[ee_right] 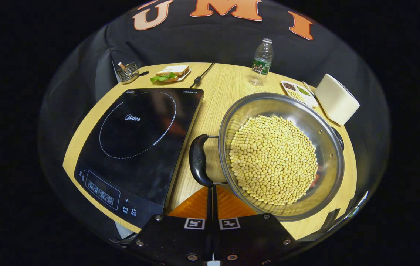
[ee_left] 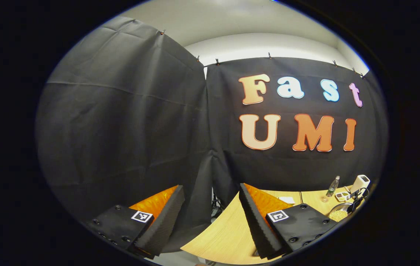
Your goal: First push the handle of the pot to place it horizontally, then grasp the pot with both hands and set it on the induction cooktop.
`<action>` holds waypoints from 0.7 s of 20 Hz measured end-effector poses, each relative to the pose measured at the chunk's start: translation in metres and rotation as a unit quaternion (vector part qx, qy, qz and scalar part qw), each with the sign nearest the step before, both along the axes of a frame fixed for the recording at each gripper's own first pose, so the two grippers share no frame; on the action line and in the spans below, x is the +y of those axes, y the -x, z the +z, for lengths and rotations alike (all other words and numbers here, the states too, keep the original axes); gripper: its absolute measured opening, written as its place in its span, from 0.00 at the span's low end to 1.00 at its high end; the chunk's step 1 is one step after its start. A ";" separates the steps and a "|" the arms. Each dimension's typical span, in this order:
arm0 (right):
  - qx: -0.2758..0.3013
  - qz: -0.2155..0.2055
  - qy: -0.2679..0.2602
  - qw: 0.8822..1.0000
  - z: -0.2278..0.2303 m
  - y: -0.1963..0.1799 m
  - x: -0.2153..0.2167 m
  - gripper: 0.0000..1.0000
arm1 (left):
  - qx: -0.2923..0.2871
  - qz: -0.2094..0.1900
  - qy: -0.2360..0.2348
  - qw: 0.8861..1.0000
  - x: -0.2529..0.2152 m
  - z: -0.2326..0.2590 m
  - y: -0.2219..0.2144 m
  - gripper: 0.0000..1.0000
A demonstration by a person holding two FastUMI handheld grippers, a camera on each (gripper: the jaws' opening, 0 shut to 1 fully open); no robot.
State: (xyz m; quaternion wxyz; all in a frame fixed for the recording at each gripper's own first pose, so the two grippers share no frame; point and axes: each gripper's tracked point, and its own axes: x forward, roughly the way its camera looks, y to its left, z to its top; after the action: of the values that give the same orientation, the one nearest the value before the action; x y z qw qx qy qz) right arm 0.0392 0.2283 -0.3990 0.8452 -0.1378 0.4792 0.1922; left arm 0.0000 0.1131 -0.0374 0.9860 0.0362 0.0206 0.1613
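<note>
Two tools are at work in the booth. Seen in the right gripper view, the right tool (ee_right: 211,192) has its fingers pressed together with nothing between them, its tip just below the near black handle (ee_right: 199,160) of the pot (ee_right: 282,155); whether it touches the handle I cannot tell. The pot is a wide steel pan heaped with pale yellow beans (ee_right: 273,159), standing on the wooden counter (ee_right: 217,92) just to the right of the black induction cooktop (ee_right: 139,140), not on it. A second handle shows at the pot's far right rim. Behind the pot stand a clear plastic bottle (ee_right: 261,61), a small tray of mixed grains (ee_right: 298,92) and a white box-like thing (ee_right: 337,99); behind the cooktop lie a sandwich on a plate (ee_right: 171,72) and a small wire holder (ee_right: 128,72). In the left gripper view, the left tool (ee_left: 210,210) is spread wide and grips nothing, raised and aimed at the black cloth wall, with the counter edge (ee_left: 224,229) below it and the pot (ee_left: 339,213) far off at the lower right.
</note>
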 end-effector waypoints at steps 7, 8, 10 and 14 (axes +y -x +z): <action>0.002 -0.017 -0.011 1.000 -0.002 -0.010 0.008 0.00 | -0.001 0.011 -0.003 1.000 0.007 -0.004 0.002 0.97; 0.001 -0.018 -0.012 1.000 -0.002 -0.010 0.009 0.00 | -0.001 0.012 -0.003 1.000 0.008 -0.005 0.002 0.98; 0.000 -0.022 -0.015 1.000 -0.003 -0.013 0.012 0.00 | 0.001 0.012 -0.002 1.000 0.009 -0.007 0.003 0.98; -0.002 -0.030 -0.022 0.999 -0.003 -0.018 0.018 0.00 | 0.002 0.012 -0.007 1.000 0.011 -0.008 0.004 0.98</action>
State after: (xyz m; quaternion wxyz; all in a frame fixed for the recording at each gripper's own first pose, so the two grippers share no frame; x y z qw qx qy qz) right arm 0.0571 0.2459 -0.4024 0.8545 -0.1055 0.4769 0.1768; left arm -0.0040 0.1237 -0.0457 0.9837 0.0431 0.0222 0.1731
